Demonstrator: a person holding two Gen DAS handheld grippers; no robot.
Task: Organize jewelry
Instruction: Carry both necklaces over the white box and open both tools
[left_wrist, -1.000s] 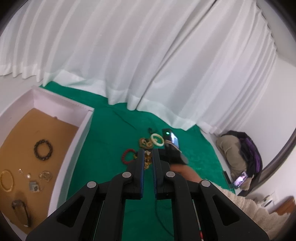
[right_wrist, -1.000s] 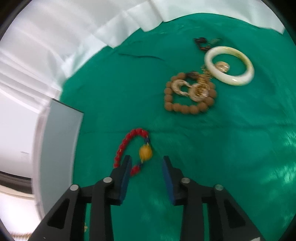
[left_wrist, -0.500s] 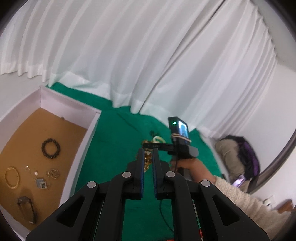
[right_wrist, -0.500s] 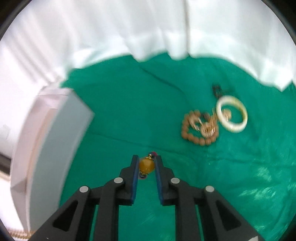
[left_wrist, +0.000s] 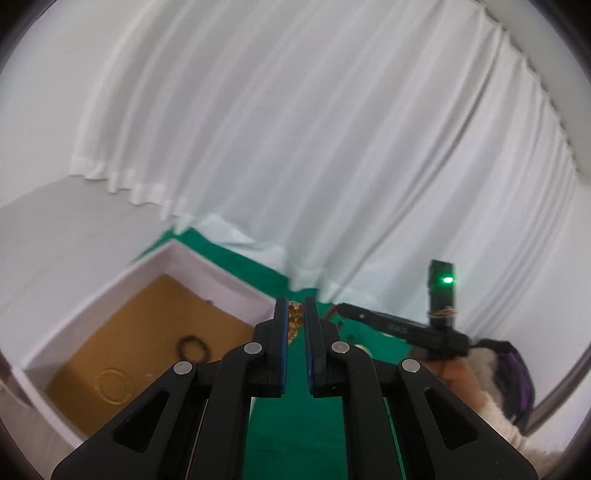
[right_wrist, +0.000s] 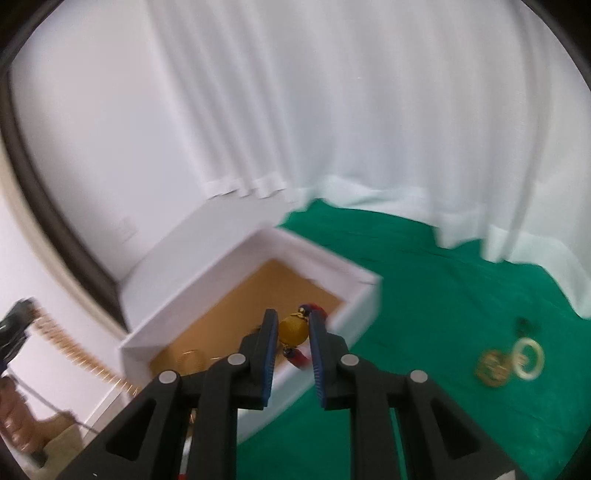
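— How many pieces are lying loose on the green cloth (right_wrist: 424, 295)?
— Two: a smooth pale bangle (right_wrist: 529, 359) and a gold cluster (right_wrist: 493, 367) touching it.
— And the tongs?
— The right tongs (right_wrist: 291, 326) are pinching the red bead bracelet (right_wrist: 298, 356) by its round amber bead over the white box (right_wrist: 236, 284). The left tongs (left_wrist: 294, 314) are clamping a gold chain (left_wrist: 294, 317).
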